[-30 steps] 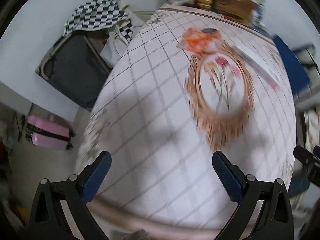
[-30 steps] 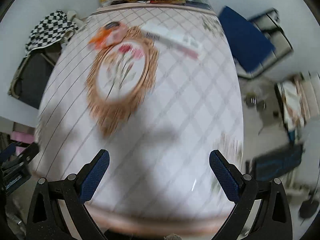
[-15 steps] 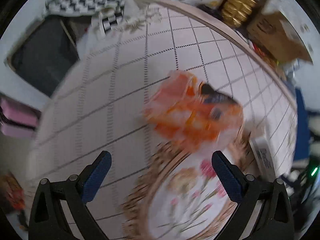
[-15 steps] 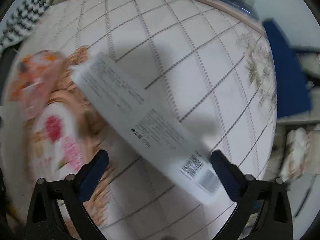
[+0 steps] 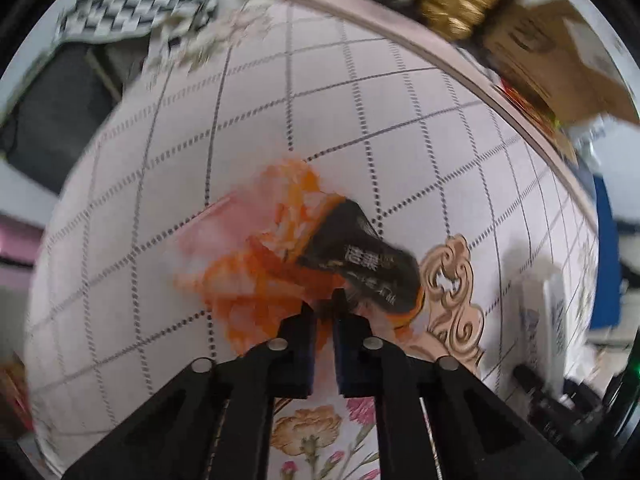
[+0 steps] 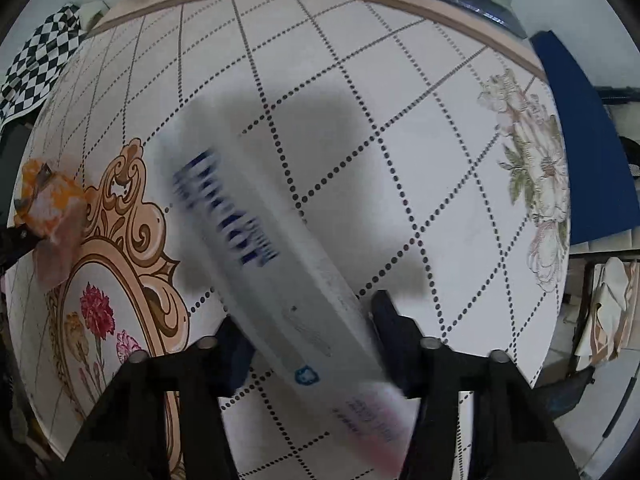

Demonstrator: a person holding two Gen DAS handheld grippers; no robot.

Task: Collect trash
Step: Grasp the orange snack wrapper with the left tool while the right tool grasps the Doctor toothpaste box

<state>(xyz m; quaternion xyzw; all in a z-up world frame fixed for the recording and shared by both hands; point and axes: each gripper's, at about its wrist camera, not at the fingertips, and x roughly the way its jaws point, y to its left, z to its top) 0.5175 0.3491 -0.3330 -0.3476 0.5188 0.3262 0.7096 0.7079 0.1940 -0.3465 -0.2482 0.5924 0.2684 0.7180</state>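
An orange, pink and black crumpled plastic wrapper (image 5: 288, 264) lies on the white checked tablecloth (image 5: 360, 100). My left gripper (image 5: 323, 312) is shut on the wrapper's near edge. The wrapper also shows at the far left of the right wrist view (image 6: 48, 216). A long white carton with blue lettering (image 6: 256, 248) lies slanted between the fingers of my right gripper (image 6: 308, 328), which are closed against its sides. The carton appears in the left wrist view (image 5: 548, 320) at the right.
The tablecloth has a gold-framed flower print (image 6: 116, 264). At the table's far edge stand a gold object (image 5: 460, 4) and a cardboard box (image 5: 560, 64). A checkered cloth (image 5: 132, 4) lies off the table's left; a blue chair (image 6: 588, 148) stands to the right.
Both grippers moved forward over the table and closed from wide open: the left onto the orange wrapper, the right around the white carton.
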